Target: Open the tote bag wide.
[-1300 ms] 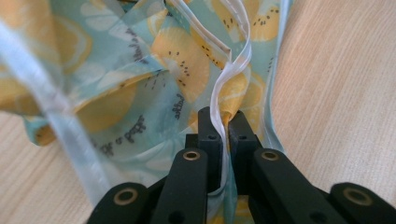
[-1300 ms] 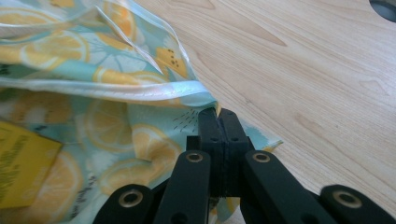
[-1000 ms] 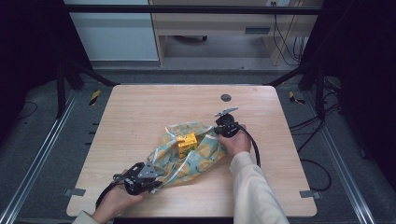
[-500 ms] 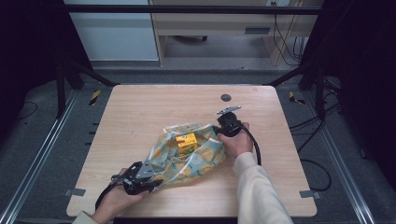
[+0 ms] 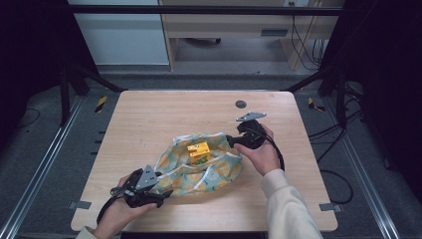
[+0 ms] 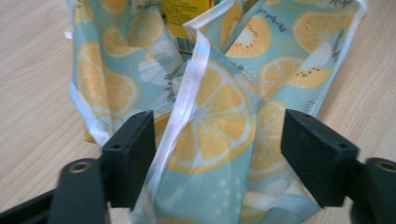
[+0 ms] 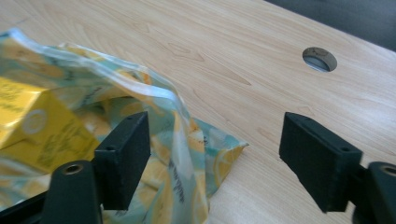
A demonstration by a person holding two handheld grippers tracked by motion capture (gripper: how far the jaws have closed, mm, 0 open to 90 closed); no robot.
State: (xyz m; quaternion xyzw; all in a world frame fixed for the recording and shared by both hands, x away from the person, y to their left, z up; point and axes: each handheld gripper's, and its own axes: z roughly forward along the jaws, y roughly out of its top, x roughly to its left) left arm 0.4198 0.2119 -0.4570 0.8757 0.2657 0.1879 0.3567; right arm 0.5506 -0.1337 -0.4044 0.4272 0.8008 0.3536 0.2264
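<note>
The teal cloth bag printed with orange and lemon slices [image 5: 199, 167] lies slumped and crumpled on the pale wood-grain table [image 5: 149, 119], stretched between my two grippers. In my left gripper view the left gripper [image 6: 218, 154] has its black block jaws spread wide, with a fold of the bag and its white ribbon-like hem [image 6: 184, 105] rising between them; the cloth lies against the inner face of the left-hand jaw, and I cannot tell whether it touches the right-hand one. Past the jaws the fabric bunches into soft creases, and a strip of the yellow printed carton [image 6: 184, 21] shows beyond them in the bag's mouth.

In my right gripper view the right gripper [image 7: 212, 158] also has its jaws spread apart. The bag's pointed corner [image 7: 229, 156] lies between them, nearer the left-hand jaw, with bare table in front of the right-hand jaw. The yellow carton [image 7: 32, 126] sits to the left of the left-hand jaw, boxy and smooth, inside the open cloth. Beyond the right-hand jaw a round cable hole [image 7: 319, 59] is cut into the tabletop.

From the high view, my left hand [image 5: 117, 216] holds its gripper at the bag's near-left end and my right hand [image 5: 261, 154] at its far-right end. Black frame struts [image 5: 74, 79] stand off both far corners of the table, and loose cables [image 5: 338, 179] lie on the grey floor beside its right edge.
</note>
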